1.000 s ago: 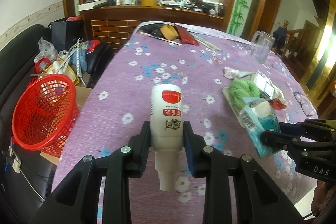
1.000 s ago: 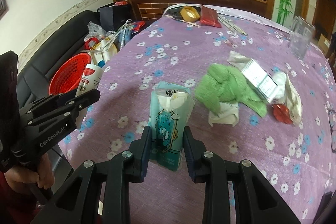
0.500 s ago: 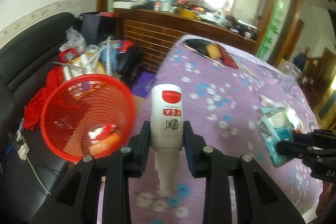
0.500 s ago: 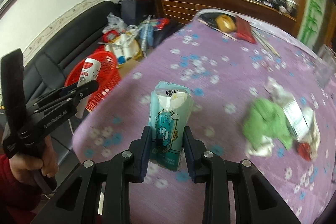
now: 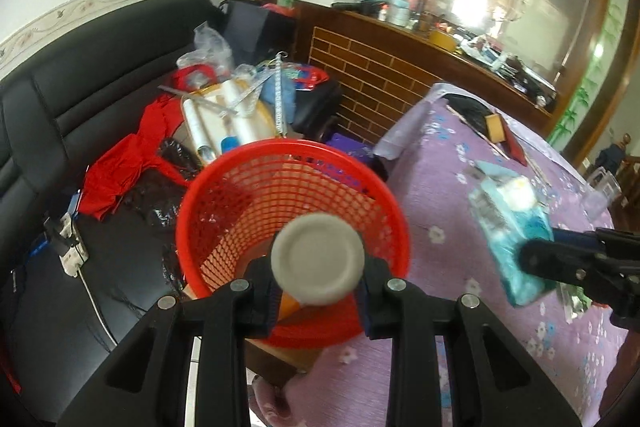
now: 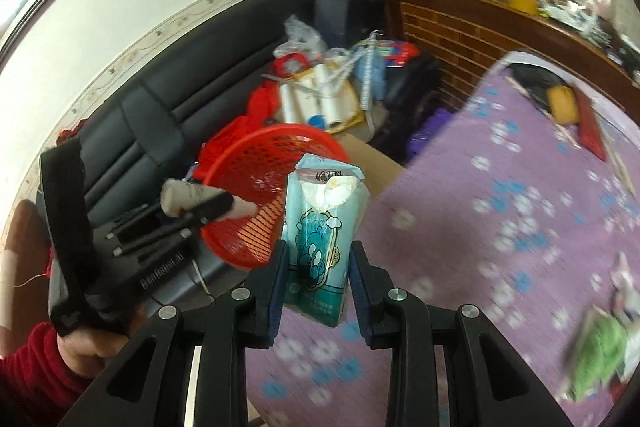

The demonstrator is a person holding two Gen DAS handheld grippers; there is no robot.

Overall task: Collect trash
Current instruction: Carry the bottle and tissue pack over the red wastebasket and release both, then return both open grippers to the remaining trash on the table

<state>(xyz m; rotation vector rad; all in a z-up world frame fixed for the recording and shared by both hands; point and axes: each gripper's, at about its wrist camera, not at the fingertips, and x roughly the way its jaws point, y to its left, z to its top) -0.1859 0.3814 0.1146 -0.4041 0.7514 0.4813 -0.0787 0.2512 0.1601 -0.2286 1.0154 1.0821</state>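
Left wrist view: the left gripper (image 5: 318,287) is pinching the white bottle (image 5: 318,259) between its pads, narrow gap, bottle base facing the lens, nose tipping down into the red mesh basket (image 5: 292,211) beside the sofa. The bottle is hanging right over the basket's mouth but isn't dropped yet. Off to the side, the right gripper (image 5: 532,259) is carrying the teal tissue packet (image 5: 508,227) above the purple flowered tablecloth (image 5: 440,187).

Right wrist view: the right gripper (image 6: 318,275) is squeezing that tissue packet (image 6: 322,227) upright, jaws nearly closed on it, with the basket (image 6: 256,195) just beyond and below. The left gripper (image 6: 208,207) is showing here side-on, bottle (image 6: 188,199) poised at the basket rim.

So, by my reading, two pieces are in hand and neither is binned yet. A green crumpled cloth (image 6: 600,351) and wrappers are lying blurred at the table's near edge, waiting to be collected.
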